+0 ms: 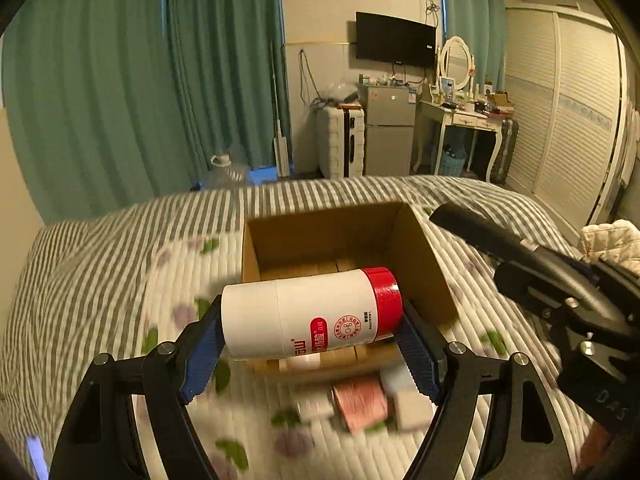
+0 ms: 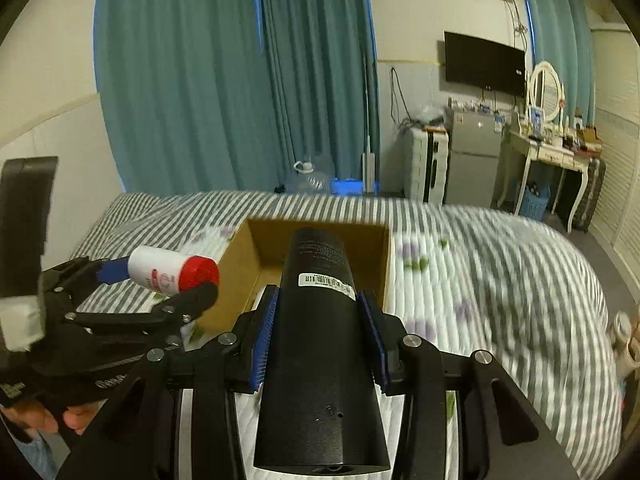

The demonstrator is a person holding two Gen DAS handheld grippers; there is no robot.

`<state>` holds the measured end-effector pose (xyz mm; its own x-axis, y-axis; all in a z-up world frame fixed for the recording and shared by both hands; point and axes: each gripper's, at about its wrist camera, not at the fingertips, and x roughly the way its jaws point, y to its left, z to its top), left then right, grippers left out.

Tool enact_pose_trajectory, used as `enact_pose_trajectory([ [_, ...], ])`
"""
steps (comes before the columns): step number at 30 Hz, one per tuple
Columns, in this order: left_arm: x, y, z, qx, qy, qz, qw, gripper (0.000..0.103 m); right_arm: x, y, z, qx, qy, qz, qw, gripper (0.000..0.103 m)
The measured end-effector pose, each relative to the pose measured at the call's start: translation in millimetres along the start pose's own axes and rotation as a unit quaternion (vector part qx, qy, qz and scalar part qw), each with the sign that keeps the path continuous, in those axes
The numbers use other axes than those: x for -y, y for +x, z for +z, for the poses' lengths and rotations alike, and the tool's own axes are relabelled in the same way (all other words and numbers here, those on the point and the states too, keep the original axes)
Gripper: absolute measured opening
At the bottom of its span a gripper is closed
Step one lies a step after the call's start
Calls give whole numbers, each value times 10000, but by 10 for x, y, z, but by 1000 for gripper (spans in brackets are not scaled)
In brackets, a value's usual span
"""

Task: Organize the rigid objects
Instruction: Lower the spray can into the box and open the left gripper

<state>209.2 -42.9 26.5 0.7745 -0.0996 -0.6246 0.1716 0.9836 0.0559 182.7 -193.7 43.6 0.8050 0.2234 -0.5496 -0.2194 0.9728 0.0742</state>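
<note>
Cardboard box (image 1: 424, 264) lies open on the bed (image 1: 100, 280). Left gripper (image 1: 312, 340) jaws clamp the white red-capped bottle (image 1: 312, 312) sideways above its near edge; right gripper (image 2: 320, 332) jaws clamp the black cylinder (image 2: 320, 344). Current step: transport to the box. Next: lower each item inside, then release.

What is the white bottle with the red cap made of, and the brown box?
The white bottle looks like smooth, slightly glossy plastic, judging by its even, printed surface. The brown box looks like matte cardboard, with thin tan walls and folded corners.
</note>
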Motion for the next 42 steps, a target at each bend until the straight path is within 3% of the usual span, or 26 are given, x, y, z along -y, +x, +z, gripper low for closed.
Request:
enact_pose_trajectory([
  [9,69,1068,129,-426,-72,58,9990,80,227,804,202,-264,-87,-21,9996,39],
  [19,20,1536,-51,-908,-403,108,9950,82,470,1115,66,-447,192,324,9983,39],
  [23,-11,1352,3,-656,-408,146,9969,90,457,1065,79,-429,186,302,9984,39],
  [30,-149,886,172,-319,-202,276,9989,90,292,1038,116,-469,-15,256,9986,40],
  [36,-390,715,141,-246,-280,442,9983,90,95,1462,60,-694,-69,315,9971,40],
  [39,-487,725,86,-175,-240,693,9972,90,15,1679,-3,-852,-36,334,9958,40],
  [42,-567,720,27,-134,-229,665,9974,90,-37,1745,-50,-774,-87,371,9963,41],
])
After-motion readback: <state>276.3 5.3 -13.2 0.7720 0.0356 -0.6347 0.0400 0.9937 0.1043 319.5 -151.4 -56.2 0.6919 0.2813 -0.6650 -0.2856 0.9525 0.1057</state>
